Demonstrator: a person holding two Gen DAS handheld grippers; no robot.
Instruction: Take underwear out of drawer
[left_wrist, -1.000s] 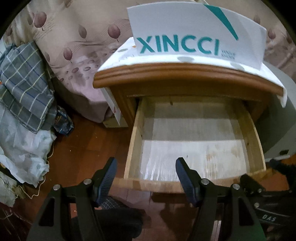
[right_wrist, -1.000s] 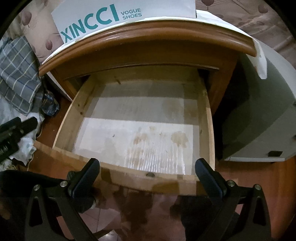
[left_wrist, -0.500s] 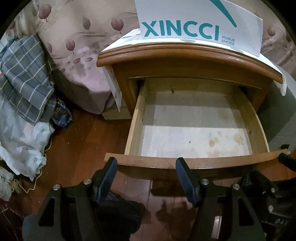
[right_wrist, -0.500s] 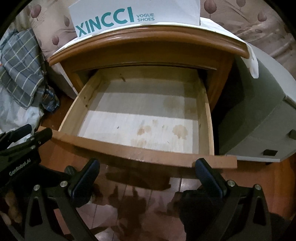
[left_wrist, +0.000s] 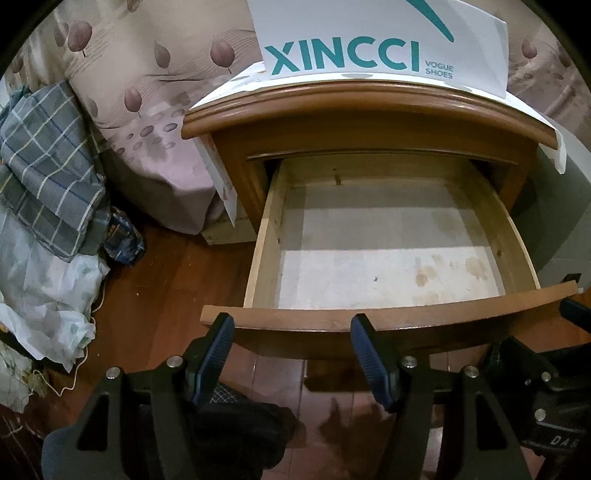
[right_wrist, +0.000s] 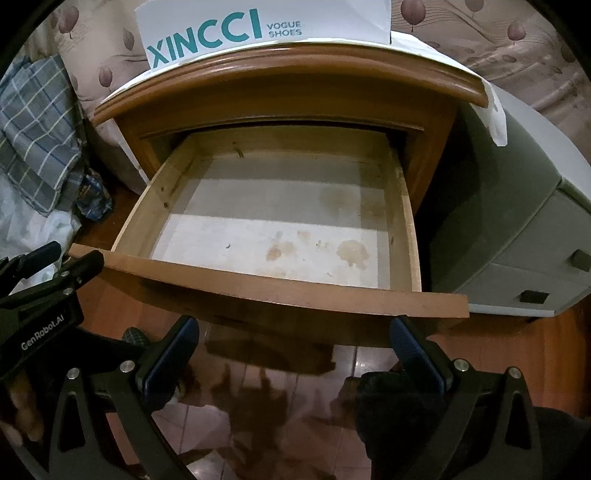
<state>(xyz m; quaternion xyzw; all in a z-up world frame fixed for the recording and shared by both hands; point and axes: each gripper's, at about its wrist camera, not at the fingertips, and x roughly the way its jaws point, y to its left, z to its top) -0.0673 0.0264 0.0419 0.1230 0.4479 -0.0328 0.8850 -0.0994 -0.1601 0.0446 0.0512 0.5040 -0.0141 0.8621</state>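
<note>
The wooden drawer (left_wrist: 388, 321) of the nightstand (left_wrist: 369, 114) stands pulled out; it also shows in the right wrist view (right_wrist: 266, 288). Its stained pale floor (left_wrist: 388, 269) is bare and I see no underwear in it. My left gripper (left_wrist: 291, 354) is open and empty, just in front of the drawer's front panel. My right gripper (right_wrist: 295, 354) is open wide and empty, also in front of and below the drawer front. The left gripper also shows at the left edge of the right wrist view (right_wrist: 55, 266).
A white XINCCI shoe box (left_wrist: 380, 48) sits on the nightstand. A bed with patterned sheet (left_wrist: 147, 92) is left, with plaid cloth (left_wrist: 44, 158) and white fabric (left_wrist: 44, 291) piled on the floor. A grey cabinet (right_wrist: 524, 229) stands right. The wood floor (left_wrist: 162, 295) lies below.
Both grippers have drawn back and up from the drawer, so the drawer front now shows whole and farther away. Both stay open and empty.
</note>
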